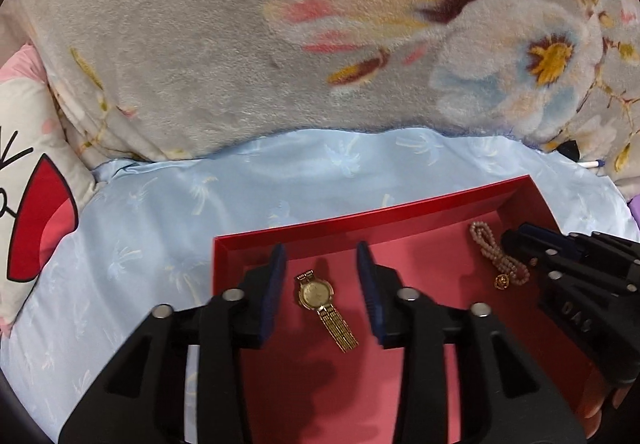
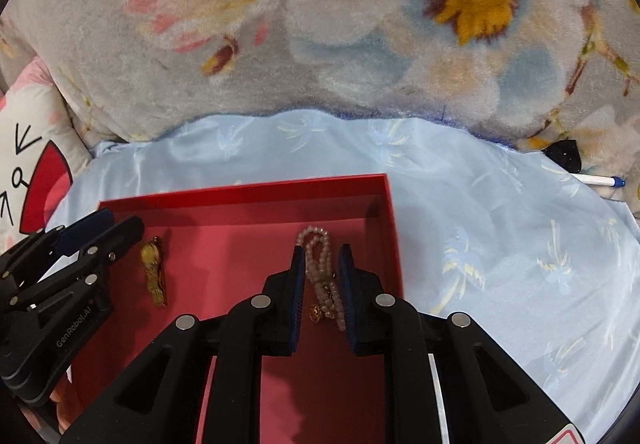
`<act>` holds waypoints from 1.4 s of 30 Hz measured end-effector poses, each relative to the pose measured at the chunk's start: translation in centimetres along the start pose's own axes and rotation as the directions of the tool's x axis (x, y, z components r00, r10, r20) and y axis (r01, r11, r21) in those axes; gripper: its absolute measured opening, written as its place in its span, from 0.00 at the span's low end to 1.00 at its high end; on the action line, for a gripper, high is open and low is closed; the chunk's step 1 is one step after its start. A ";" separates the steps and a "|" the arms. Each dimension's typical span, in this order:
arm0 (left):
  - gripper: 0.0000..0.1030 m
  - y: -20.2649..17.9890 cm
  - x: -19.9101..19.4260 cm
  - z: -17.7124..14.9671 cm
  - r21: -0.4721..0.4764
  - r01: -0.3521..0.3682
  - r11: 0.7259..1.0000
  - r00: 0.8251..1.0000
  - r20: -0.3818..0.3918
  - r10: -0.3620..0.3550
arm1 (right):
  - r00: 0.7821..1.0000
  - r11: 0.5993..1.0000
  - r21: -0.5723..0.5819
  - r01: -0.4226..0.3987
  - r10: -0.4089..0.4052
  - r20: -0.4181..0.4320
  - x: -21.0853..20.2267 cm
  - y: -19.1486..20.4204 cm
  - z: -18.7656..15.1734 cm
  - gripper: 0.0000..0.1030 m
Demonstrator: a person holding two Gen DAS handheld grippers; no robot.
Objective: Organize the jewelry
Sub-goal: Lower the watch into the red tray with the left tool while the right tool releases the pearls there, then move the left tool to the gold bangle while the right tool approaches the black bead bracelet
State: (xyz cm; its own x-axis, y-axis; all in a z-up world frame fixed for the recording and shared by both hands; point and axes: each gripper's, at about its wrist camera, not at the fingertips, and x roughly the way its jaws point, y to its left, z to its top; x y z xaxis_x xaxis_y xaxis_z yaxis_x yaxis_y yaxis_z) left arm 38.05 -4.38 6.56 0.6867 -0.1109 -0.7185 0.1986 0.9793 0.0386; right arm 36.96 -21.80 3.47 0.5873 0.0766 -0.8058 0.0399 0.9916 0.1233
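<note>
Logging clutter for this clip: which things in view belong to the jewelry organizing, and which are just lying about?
Part of the job:
- red box
- gold watch, on the box floor
- bead bracelet, in the box
- left gripper, over the watch
- right gripper, around the bracelet

Lying about:
- floral blanket
- blue sheet
- pillow
- pen

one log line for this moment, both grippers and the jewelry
left gripper: open over gold watch | right gripper: open around bead bracelet | both pieces in red box
</note>
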 end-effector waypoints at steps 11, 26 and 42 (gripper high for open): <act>0.57 2.5 -10.2 -6.2 0.028 0.026 0.999 0.996 0.081 -0.028 | 0.991 0.998 -0.047 -0.033 0.039 0.125 -11.0 -0.9 -6.5 0.35; 0.57 2.2 -13.0 -17.3 0.070 0.039 0.997 0.999 -0.006 -0.039 | 0.992 0.996 -0.047 -0.079 0.083 0.098 -16.5 -1.1 -19.2 0.36; 0.58 4.1 -10.1 -17.5 0.030 -0.061 0.998 0.998 -0.029 0.062 | 0.996 0.992 -0.097 -0.084 0.083 -0.013 -12.6 1.4 -22.0 0.36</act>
State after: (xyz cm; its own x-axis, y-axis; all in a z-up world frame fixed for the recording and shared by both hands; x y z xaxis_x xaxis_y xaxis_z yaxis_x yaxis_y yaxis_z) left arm 19.74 3.75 1.79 0.6769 -0.0450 -0.7347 0.1770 0.9788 0.1031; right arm 11.82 -19.03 1.00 0.5778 0.1597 -0.8004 -0.0882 0.9872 0.1332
